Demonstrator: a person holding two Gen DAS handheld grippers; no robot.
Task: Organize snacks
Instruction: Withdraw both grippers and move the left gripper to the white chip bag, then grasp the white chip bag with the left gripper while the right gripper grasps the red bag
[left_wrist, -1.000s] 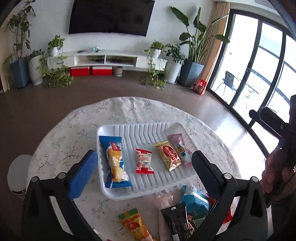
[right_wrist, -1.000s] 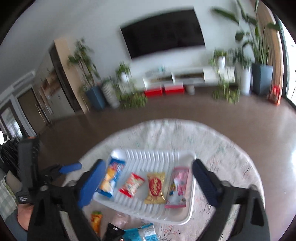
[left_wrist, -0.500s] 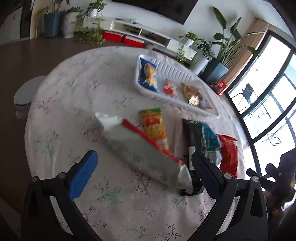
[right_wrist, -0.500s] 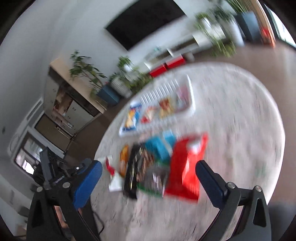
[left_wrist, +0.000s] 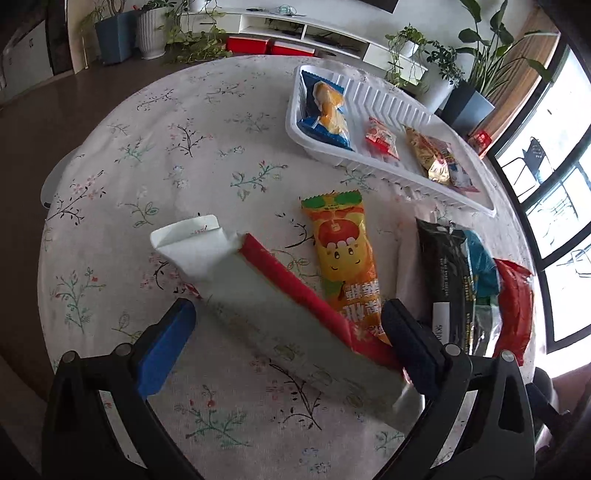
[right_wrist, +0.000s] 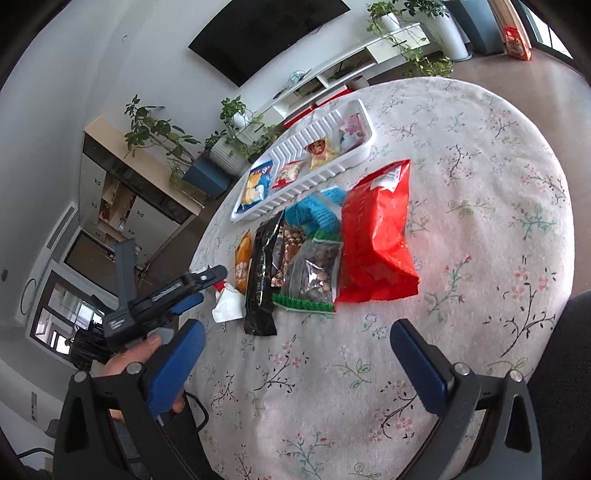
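Left wrist view: a long white carton with a red edge (left_wrist: 280, 314) lies on the floral tablecloth (left_wrist: 177, 147), between the spread jaws of the left gripper (left_wrist: 286, 347).

Judging by this, the pick of the carton is just starting; the next move calls for closing across its narrow width. Its long axis runs diagonally, folded flap end pointing away from the gripper and to the left of the white ribbed plastic tray (left_wrist: 388, 103) (four small packets already inside). An orange fruit-candy packet (left_wrist: 341, 258) touches the carton on its tray side. The right gripper (right_wrist: 295, 363) hangs wide open, empty, nearer than the red foil bag (right_wrist: 376, 236).
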